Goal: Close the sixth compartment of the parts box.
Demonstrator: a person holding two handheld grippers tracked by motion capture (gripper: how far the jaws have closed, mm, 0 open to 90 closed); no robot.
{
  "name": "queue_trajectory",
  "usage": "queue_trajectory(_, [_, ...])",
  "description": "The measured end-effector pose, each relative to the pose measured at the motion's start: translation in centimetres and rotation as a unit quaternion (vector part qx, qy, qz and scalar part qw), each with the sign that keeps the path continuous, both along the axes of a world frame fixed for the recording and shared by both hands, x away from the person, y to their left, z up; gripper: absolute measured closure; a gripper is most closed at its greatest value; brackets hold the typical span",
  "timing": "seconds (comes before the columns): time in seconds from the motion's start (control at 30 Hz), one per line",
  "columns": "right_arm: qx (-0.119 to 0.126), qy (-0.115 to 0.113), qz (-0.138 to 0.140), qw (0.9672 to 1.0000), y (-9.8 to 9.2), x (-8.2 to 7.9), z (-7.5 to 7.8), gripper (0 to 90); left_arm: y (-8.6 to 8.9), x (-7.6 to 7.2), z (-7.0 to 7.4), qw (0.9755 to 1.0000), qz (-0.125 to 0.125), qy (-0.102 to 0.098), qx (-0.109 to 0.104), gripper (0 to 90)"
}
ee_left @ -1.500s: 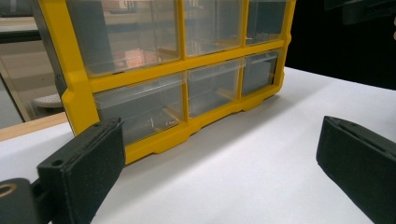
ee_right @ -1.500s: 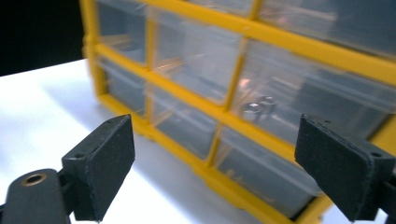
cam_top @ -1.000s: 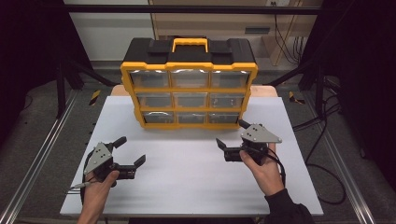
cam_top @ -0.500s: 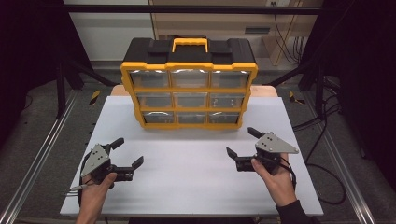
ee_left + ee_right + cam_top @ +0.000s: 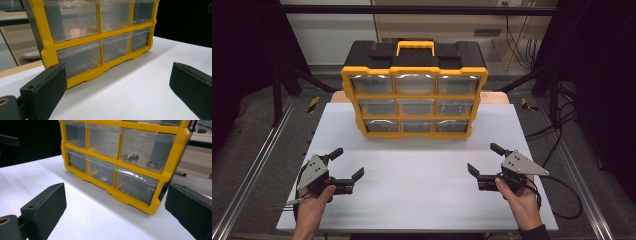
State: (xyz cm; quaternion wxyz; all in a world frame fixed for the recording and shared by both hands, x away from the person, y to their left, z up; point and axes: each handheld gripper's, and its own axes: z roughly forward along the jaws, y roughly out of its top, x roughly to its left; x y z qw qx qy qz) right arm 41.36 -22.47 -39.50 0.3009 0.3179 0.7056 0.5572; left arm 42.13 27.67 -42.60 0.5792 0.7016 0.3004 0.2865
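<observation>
Standing upright, yellow organizer (image 5: 414,96), clear drawers

Bright overhead light, dark surroundings, slight blur

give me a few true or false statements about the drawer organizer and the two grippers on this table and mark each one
1. The yellow drawer organizer has nine clear drawers in three rows. True.
2. The left gripper is shut on a drawer. False: it is open, apart from the organizer.
3. The right gripper is open above the white table. True.
4. The organizer's handle is black. False: it is yellow.
5. One drawer is pulled out. False: all sit closed.
</observation>
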Motion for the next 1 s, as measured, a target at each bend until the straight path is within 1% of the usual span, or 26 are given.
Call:
queue_trajectory(0.1, [0.005,-0.003,-0.004,1.0,-0.4,-0.2,-0.4,3.9,0.0,0.0,0.0,1.0,0.001,0.0,-0.001,1.1])
queue_trajectory(0.27, [0.007,0.002,-0.011,0.9999,-1.2,-0.4,-1.2,4.0,0.0,0.0,0.0,1.0,0.001,0.0,-0.001,1.1])
queue_trajectory(0.5, [0.009,0.006,-0.021,0.9997,-2.2,-0.5,-1.9,4.1,0.1,0.1,-0.1,1.0,0.005,0.001,0.001,1.1])
queue_trajectory(0.53, [0.007,0.007,-0.029,0.9995,-2.5,-0.4,-2.2,4.1,0.1,0.1,-0.1,1.0,0.005,0.001,0.001,1.1])
queue_trajectory(0.67, [0.006,0.012,-0.033,0.9994,-3.0,-0.2,-2.7,4.4,0.1,0.1,-0.2,1.0,0.006,-0.001,0.005,1.2])
queue_trajectory(0.73, [0.006,0.013,-0.036,0.9992,-3.2,-0.1,-2.9,4.4,0.1,0.2,-0.3,1.0,0.006,-0.001,0.004,1.2])
queue_trajectory(0.93, [0.008,0.021,-0.037,0.9991,-3.5,0.2,-3.6,4.7,0.2,0.2,-0.3,1.0,0.007,-0.001,0.0,1.2])
queue_trajectory(1.0, [0.006,0.024,-0.038,0.999,-3.5,0.3,-3.9,4.7,0.2,0.2,-0.3,1.0,0.007,0.0,0.0,1.2])
